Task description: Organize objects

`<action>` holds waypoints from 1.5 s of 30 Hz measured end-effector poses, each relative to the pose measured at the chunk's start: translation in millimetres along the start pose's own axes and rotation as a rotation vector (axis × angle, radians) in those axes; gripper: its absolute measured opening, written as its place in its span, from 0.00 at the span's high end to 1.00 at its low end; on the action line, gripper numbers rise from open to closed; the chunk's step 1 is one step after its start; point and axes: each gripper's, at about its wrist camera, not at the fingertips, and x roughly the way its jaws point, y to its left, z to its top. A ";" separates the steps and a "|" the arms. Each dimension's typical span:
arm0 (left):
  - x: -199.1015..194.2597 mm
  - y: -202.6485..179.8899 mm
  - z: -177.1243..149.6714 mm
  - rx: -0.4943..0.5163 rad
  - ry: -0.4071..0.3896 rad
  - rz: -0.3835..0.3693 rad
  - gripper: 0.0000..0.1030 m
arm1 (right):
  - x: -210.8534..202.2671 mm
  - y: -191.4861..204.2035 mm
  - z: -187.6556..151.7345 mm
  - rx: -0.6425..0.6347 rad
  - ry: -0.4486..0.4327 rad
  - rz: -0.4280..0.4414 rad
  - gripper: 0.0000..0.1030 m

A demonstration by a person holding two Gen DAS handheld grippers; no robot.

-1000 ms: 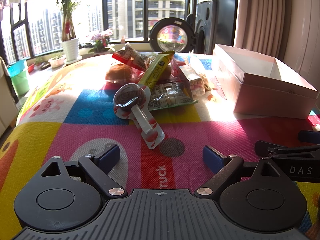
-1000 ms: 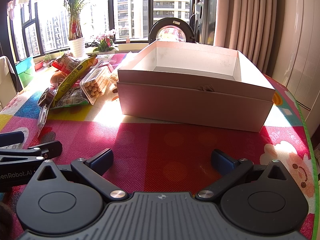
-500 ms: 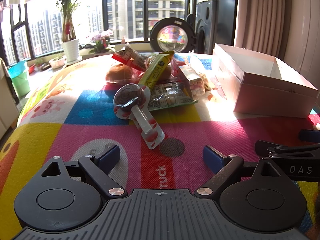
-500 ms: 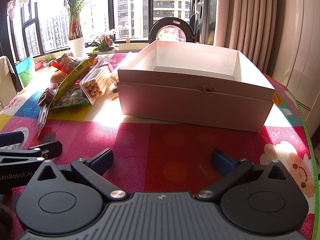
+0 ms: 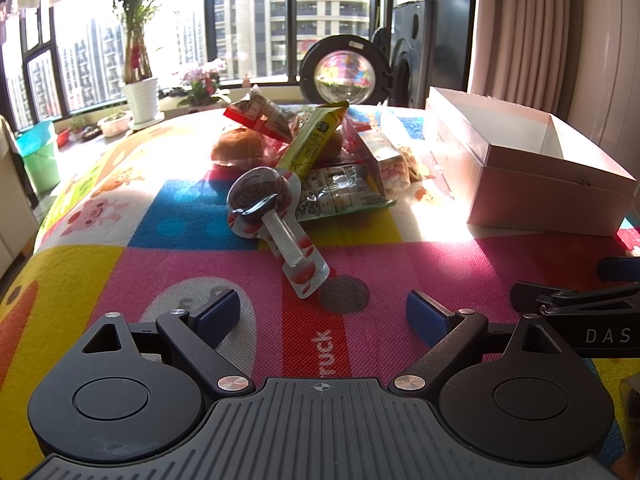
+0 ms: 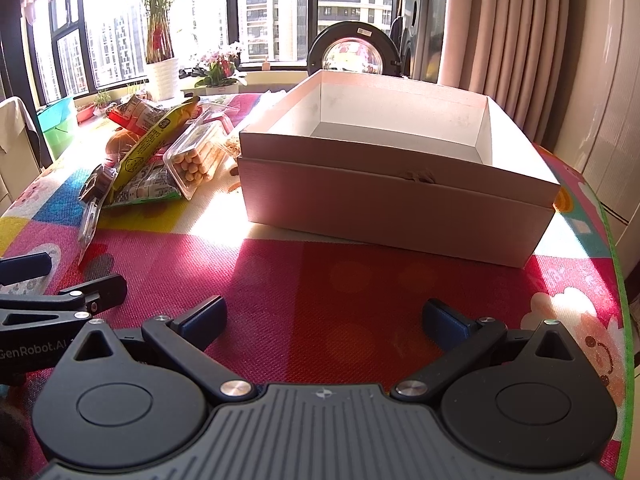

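1. We see two grippers, both low over the near edge of the surface (image 6: 312, 280), which wears a colourful cartoon cloth. The left gripper (image 5: 323, 314) has its jaws spread wide with nothing between them; the right gripper (image 6: 325, 318) is likewise spread and empty.
2. We count one open white box (image 6: 392, 200) toward the right side of the surface, straight ahead of the right gripper. Its far inner floor shows bare; the part behind the near wall is hidden from us.
3. One heap of snacks lies left of the box, toward the far edge. We can tell apart one wrapped lollipop (image 5: 264, 208) lying nearest the left gripper, one yellow packet (image 5: 312, 140) leaning upright, one red packet (image 5: 260, 118) on top, one bun (image 5: 238, 148), one green-edged printed packet (image 5: 340, 194) lying flat, and one clear tray of biscuit sticks (image 6: 198, 156).
4. The heap overlaps, so we cannot say whether further packets lie beneath; small pale sweets beside the box are too small to count.
5. In each wrist view the other gripper is cut off at the picture's edge.
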 end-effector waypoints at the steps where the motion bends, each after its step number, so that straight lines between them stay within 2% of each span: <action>1: 0.5 -0.1 0.3 -0.002 0.000 -0.001 0.08 | 0.6 -0.1 1.1 0.000 0.008 0.001 0.00; 6: 2.0 0.1 0.4 -0.003 0.000 -0.003 0.08 | 1.6 -0.6 5.3 -0.002 0.036 0.003 0.00; 14: 2.3 2.4 0.3 -0.009 0.000 -0.009 0.08 | 0.1 -2.3 5.4 -0.016 0.031 0.017 0.00; 16: 3.7 5.1 2.8 -0.025 -0.005 -0.025 0.09 | -1.9 -4.5 6.8 -0.017 0.028 0.043 0.00; 17: 2.7 7.4 4.2 -0.041 -0.007 -0.040 0.10 | -6.2 -6.6 7.9 -0.013 0.011 0.057 0.00; 19: -3.1 17.7 11.9 -0.079 -0.012 -0.075 0.11 | -27.8 -11.1 14.9 -0.032 -0.092 0.054 0.00; 22: -13.7 31.4 33.8 -0.088 -0.067 -0.056 0.11 | -63.3 -22.7 39.4 -0.090 -0.280 -0.028 0.01; 24: -18.1 40.2 52.3 -0.084 -0.109 -0.037 0.11 | -70.5 -41.8 66.4 -0.068 -0.326 -0.084 0.01; 25: -18.2 43.6 58.2 -0.086 -0.117 -0.037 0.11 | -66.5 -53.2 80.6 -0.053 -0.321 -0.109 0.01; 28: -6.5 56.1 78.6 -0.124 -0.081 -0.091 0.11 | -35.5 -88.3 114.9 -0.007 -0.259 -0.205 0.16; 30: 5.0 69.3 84.7 -0.177 -0.037 -0.136 0.11 | -5.5 -112.9 128.7 0.046 -0.165 -0.217 0.33; 32: 10.5 79.2 82.6 -0.189 -0.011 -0.114 0.11 | 23.4 -133.4 133.8 0.110 -0.070 -0.197 0.42; 34: 12.1 82.4 80.7 -0.181 -0.004 -0.084 0.12 | 47.8 -145.9 136.6 0.149 0.001 -0.193 0.44; 35: 12.4 82.7 79.1 -0.176 0.001 -0.074 0.12 | 58.1 -149.2 136.4 0.157 0.028 -0.190 0.51; 38: 14.9 76.1 76.4 -0.138 0.013 -0.071 0.12 | 79.9 -148.6 138.2 0.152 0.096 -0.148 0.85; 39: 16.7 72.8 75.1 -0.124 0.016 -0.075 0.12 | 84.7 -145.3 136.4 0.145 0.108 -0.131 0.89; 41: 22.9 65.9 71.9 -0.111 0.025 -0.086 0.12 | 86.3 -134.7 136.0 0.097 0.089 -0.160 0.90; 43: 30.6 59.6 68.9 -0.104 0.041 -0.092 0.13 | 84.1 -128.2 132.2 0.068 0.076 -0.153 0.90; 45: 36.4 55.6 66.4 -0.093 0.050 -0.091 0.21 | 83.0 -122.0 131.5 0.031 0.066 -0.148 0.90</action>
